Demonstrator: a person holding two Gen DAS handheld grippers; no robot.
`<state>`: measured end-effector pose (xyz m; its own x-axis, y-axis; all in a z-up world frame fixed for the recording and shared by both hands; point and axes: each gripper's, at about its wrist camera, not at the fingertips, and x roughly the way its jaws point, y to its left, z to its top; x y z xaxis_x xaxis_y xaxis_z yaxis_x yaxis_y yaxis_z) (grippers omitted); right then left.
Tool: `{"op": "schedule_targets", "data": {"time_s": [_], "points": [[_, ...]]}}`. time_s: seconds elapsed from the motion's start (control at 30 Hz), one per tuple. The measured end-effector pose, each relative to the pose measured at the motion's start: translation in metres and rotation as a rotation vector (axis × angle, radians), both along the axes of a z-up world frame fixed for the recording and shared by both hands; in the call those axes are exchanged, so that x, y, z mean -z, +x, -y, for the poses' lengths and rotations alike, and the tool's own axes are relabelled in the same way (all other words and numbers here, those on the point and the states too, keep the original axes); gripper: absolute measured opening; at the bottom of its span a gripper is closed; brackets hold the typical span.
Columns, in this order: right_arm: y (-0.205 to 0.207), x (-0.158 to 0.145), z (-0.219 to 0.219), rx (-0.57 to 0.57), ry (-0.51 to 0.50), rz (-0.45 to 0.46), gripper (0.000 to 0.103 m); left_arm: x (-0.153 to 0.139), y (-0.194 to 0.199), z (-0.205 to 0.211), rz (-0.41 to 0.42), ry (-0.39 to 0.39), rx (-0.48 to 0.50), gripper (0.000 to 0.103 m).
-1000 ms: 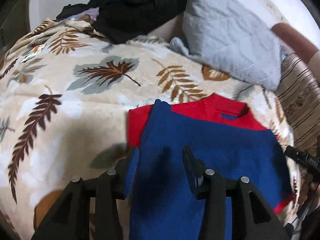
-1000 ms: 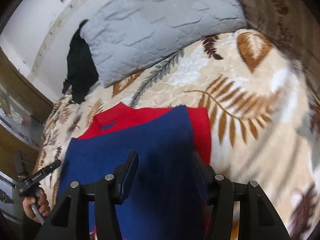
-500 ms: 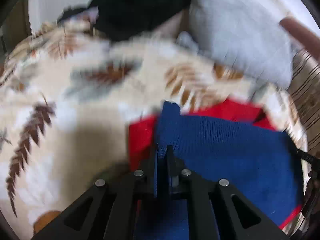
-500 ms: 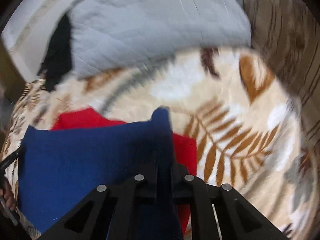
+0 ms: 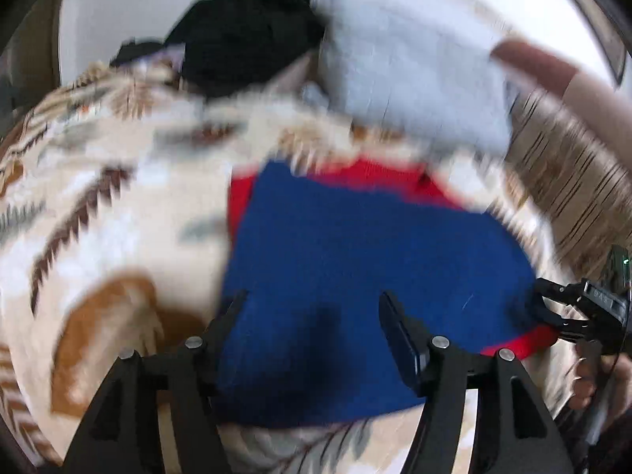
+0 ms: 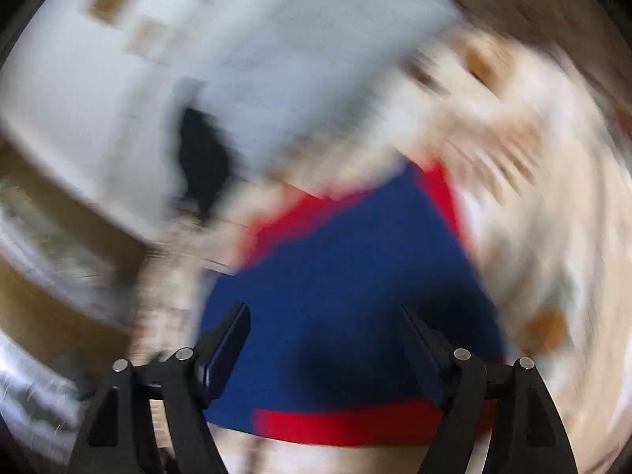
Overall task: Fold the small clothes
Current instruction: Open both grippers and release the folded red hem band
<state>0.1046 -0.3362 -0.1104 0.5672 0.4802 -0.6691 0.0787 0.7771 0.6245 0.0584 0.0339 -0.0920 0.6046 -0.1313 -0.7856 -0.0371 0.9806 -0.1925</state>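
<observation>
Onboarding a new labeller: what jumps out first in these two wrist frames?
The blue knit sweater with red trim dominates, lying folded on the cream leaf-print blanket just beyond both grippers. The open left gripper and open right gripper frame it, holding nothing. Behind it sit a pale grey quilted pillow and a heap of black clothing; both views are motion-blurred.

Left gripper [image 5: 312, 316]: matte black angular fingers, four silver screw heads, flat dark pads. Right gripper [image 6: 324, 328]: same build; a bare-skinned hand [image 5: 592, 379] shows under it in the left view.
</observation>
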Motion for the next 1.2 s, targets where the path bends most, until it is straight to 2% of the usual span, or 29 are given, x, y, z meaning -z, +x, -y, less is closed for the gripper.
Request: {"op": "schedule_targets", "data": {"time_s": [0.03,0.07,0.13,0.2,0.3,0.43,0.53,0.63,0.67,0.8,1.2], "points": [[-0.004,0.015,0.007,0.046,0.01,-0.074,0.074,0.015,0.001,0.003,-0.056,0.028,0.003,0.066],[-0.017,0.013,0.013,0.079,0.049,-0.04,0.071,0.02,0.0,0.003,-0.07,0.041,0.003,0.066],[-0.044,-0.008,0.012,0.09,0.001,0.024,0.072,0.019,-0.008,0.008,-0.02,0.077,0.013,0.066],[-0.062,-0.016,0.011,0.075,-0.035,0.038,0.078,0.019,-0.008,0.012,-0.024,0.1,0.024,0.066],[-0.085,-0.017,0.016,0.087,-0.036,0.042,0.078,0.015,-0.01,0.008,-0.02,0.085,0.02,0.066],[-0.102,-0.018,0.015,0.1,-0.018,0.046,0.078,0.0,-0.026,0.002,0.029,0.054,-0.004,0.066],[-0.105,-0.036,0.005,0.063,-0.03,0.091,0.078,-0.002,-0.029,-0.009,0.05,0.063,-0.038,0.066],[-0.103,-0.049,-0.008,0.014,-0.059,0.137,0.078,0.014,-0.024,-0.015,-0.026,0.068,-0.059,0.067],[-0.103,-0.05,-0.012,0.003,-0.066,0.137,0.078,0.019,-0.023,-0.017,-0.05,0.059,-0.066,0.067],[-0.103,-0.039,-0.011,0.013,-0.05,0.089,0.078,0.019,-0.028,-0.017,-0.035,0.053,-0.072,0.067],[-0.105,-0.048,-0.015,-0.007,-0.055,0.106,0.078,0.023,-0.029,-0.023,-0.038,0.036,-0.09,0.067]]}}
